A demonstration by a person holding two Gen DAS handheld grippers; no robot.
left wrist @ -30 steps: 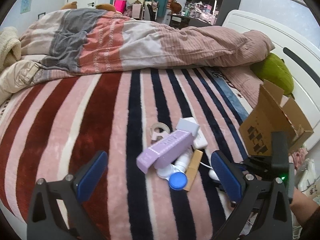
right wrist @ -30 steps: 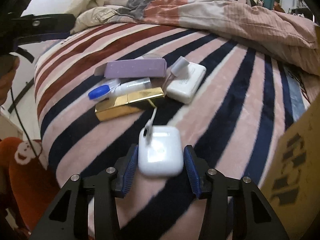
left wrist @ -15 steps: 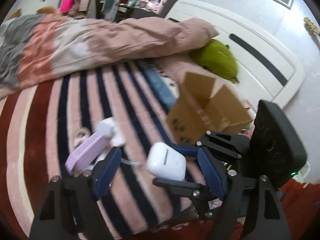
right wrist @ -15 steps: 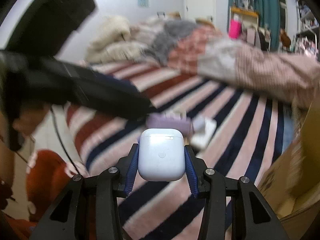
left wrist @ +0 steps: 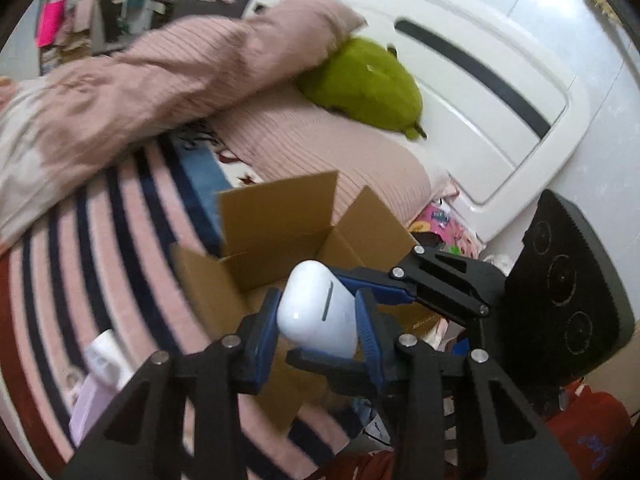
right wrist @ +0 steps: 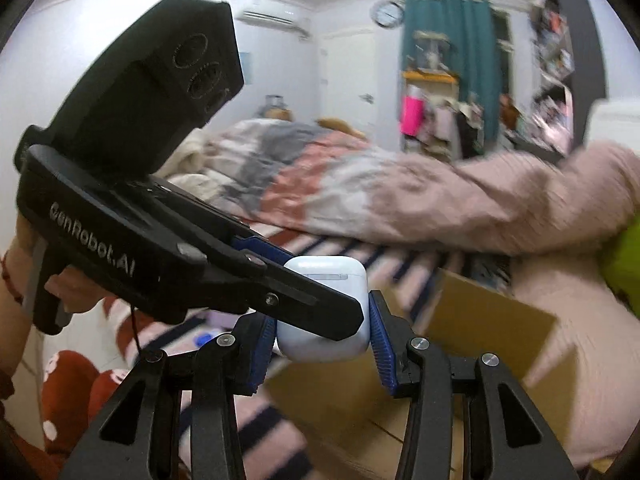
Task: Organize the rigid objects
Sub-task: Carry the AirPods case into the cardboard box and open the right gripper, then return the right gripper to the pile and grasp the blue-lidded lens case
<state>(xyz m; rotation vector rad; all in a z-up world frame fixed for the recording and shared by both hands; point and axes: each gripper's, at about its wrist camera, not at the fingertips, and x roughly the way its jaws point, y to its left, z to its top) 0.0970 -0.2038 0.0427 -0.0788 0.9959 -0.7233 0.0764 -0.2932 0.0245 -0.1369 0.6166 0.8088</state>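
Lifted off the striped blanket (left wrist: pixel 100 240), the white earbud case (left wrist: pixel 320 312) hangs over the cardboard box (left wrist: pixel 280 220), clamped by the right gripper (right wrist: pixel 322 320) while the left gripper (left wrist: pixel 316 320) has just closed on it; one should release gently.

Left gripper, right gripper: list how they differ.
The left gripper has just been closing, the white case between its pads; the right gripper is clamped on it. The left grips its front and back, the right its sides. Both have blue pads and hold the case by the cardboard box.
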